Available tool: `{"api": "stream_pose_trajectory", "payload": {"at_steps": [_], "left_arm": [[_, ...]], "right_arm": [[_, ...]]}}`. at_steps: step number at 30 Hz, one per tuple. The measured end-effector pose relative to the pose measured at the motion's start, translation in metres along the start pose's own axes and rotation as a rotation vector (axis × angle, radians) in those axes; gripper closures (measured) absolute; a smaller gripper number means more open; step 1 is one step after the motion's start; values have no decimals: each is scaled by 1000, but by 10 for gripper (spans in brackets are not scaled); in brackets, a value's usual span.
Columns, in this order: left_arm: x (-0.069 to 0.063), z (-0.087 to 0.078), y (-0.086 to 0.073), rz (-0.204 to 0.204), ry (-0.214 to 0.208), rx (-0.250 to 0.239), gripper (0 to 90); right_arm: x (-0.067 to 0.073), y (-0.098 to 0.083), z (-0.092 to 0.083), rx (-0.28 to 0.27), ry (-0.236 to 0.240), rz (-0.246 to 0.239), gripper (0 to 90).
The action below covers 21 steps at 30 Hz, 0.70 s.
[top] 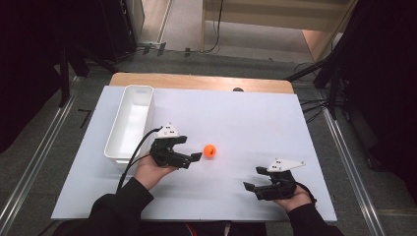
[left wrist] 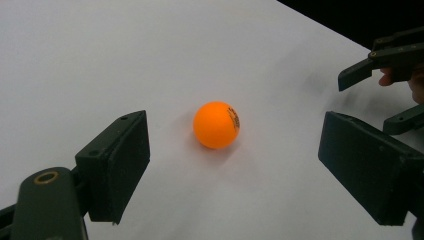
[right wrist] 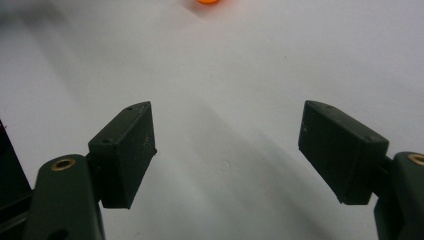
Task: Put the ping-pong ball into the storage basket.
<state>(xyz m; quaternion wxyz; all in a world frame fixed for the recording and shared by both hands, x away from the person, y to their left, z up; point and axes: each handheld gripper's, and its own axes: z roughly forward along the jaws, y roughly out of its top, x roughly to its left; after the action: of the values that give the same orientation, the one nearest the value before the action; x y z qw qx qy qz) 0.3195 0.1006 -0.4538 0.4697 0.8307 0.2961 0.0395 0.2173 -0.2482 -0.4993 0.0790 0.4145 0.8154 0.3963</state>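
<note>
left gripper (top: 193,148): jaws spread wide, nothing between the pads, so it's got no grip on anything. It's held in the person's left hand (top: 152,172), low over the table, pointing to the right across the sheet.

ball vs left gripper: the orange ball (top: 210,151) sits just past the jaw tips, really close but not touching. In the left gripper view the orange ball (left wrist: 216,125) is out ahead of the jaws, roughly centred in the gap, a bit nearer the left-hand jaw, with bare table on both sides of it.

ball itself: resting on the white table (top: 246,123), about the middle of it, with some dark print on one side.

right gripper (top: 253,178): also wide open and holding nothing, held in the right hand (top: 295,196) near the front right part of the table. Well apart from the ball. In the right gripper view the ball (right wrist: 206,1) just peeks in at the top edge, far ahead of the jaws.

white bin (top: 130,120): long rectangular tub on the left side of the table, behind the left gripper, looks empty from above.

cable (top: 132,158): black, trails from the left gripper back toward the person's sleeve.
</note>
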Motion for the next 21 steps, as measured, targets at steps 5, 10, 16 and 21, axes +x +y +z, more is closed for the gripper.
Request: {"api": "stream_pose_trajectory", "payload": {"at_steps": [5, 10, 16, 21], "left_arm": [[-1, 5, 3, 4, 0, -4, 135], [-1, 11, 7, 16, 2, 6, 135], [-2, 16, 11, 17, -12, 9, 135], [-4, 20, 15, 24, -13, 8, 135]], "right_arm": [[0, 0, 0, 0, 1, 1, 215], [0, 0, 0, 0, 1, -1, 215], [0, 0, 0, -3, 0, 0, 215], [0, 0, 0, 0, 2, -1, 215]]}}
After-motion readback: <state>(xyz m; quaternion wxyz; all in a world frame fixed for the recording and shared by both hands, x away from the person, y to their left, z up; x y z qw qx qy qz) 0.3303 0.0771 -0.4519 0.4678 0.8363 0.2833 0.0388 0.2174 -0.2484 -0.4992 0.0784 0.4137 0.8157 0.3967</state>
